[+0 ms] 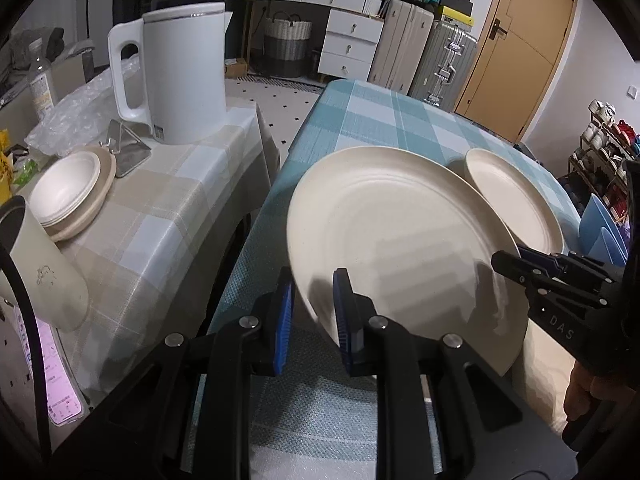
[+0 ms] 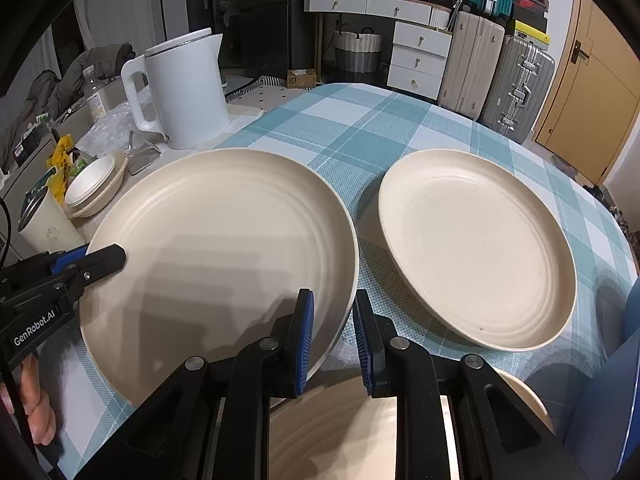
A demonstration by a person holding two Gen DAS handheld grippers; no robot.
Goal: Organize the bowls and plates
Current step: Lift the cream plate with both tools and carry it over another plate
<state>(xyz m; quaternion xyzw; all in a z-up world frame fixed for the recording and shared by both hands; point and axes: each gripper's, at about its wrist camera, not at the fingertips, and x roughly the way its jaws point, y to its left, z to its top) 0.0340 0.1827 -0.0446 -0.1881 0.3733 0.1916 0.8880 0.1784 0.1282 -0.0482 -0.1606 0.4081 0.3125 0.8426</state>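
A large cream plate (image 1: 396, 232) (image 2: 224, 240) is held tilted above the blue checked table (image 1: 368, 120) (image 2: 360, 128). My left gripper (image 1: 312, 308) has its jaws around the plate's left rim, and it shows at the left of the right wrist view (image 2: 90, 262). My right gripper (image 2: 332, 332) has its jaws around the plate's right rim, and it shows at the right of the left wrist view (image 1: 516, 264). A second cream plate (image 1: 516, 204) (image 2: 476, 248) lies on the table to the right. A third plate (image 2: 344, 436) lies under my right gripper.
A side table to the left carries stacked bowls (image 1: 70, 194) (image 2: 94, 188), a white kettle (image 1: 176, 72) (image 2: 180, 88), a cream tumbler (image 1: 40, 264) (image 2: 44, 224), a metal stand and plastic wrap. Suitcases, drawers and a door stand behind.
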